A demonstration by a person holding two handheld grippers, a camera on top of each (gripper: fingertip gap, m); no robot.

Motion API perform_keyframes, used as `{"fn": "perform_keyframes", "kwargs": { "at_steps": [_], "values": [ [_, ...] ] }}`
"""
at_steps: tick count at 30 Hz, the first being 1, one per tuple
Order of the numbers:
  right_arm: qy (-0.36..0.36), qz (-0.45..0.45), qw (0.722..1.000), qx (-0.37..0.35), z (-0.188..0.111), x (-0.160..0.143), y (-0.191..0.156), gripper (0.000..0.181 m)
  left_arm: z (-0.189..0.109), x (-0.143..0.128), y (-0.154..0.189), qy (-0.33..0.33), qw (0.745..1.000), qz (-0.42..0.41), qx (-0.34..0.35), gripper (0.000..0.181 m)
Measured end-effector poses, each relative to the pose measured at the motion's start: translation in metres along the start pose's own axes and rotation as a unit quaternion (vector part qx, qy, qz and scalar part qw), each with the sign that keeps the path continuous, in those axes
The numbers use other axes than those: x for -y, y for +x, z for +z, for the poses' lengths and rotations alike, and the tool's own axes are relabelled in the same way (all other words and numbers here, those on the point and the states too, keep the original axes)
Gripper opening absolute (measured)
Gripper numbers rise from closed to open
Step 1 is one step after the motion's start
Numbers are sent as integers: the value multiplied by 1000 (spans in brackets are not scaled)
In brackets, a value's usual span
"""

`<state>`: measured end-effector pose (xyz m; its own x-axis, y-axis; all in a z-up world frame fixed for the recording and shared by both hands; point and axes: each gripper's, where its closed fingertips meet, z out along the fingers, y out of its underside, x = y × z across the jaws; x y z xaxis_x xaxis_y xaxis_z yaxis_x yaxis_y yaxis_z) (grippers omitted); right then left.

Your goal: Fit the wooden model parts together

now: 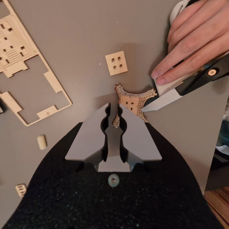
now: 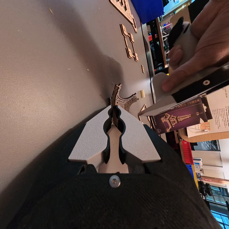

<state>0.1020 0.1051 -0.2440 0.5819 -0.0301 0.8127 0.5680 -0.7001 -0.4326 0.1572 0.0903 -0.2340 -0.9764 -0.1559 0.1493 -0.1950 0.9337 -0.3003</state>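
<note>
Pale laser-cut wood, matt with scorched brown edges, forms the lattice tower base (image 1: 128,104) and square plate (image 1: 116,63). The surface (image 1: 74,37) is matt grey, faintly grainy. The left gripper (image 1: 114,105) has matt grey plastic outside, black rubbery lining and a shiny metal screw (image 1: 113,180).

Warm, dim indoor light falls on the matte grey worktop (image 1: 74,37), where soft shadows pool behind the claws. Wide-angle bending curves both views' edges. The bare hands (image 2: 204,47) blur slightly; daylit windows glare bottom right.
</note>
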Motion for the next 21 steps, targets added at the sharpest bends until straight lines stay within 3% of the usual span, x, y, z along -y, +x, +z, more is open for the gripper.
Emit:
{"fn": "perform_keyframes", "kwargs": {
  "at_steps": [8, 13, 18, 21],
  "values": [
    [3, 1, 1000, 1, -1, 0, 0, 1, 6, -9, -3, -64, 993, 77, 65, 2],
    [3, 2, 1000, 1, -1, -1, -1, 1, 15, -14, 12, -92, 992, 90, 19, 3],
    [4, 3, 1000, 2, -1, -1, -1, 1, 17, -12, 1, -100, 990, 92, 47, 16],
    [3, 3, 1000, 1, -1, -1, -1, 1, 20, -14, 6, -105, 989, 98, 31, 4]
  ]
}}
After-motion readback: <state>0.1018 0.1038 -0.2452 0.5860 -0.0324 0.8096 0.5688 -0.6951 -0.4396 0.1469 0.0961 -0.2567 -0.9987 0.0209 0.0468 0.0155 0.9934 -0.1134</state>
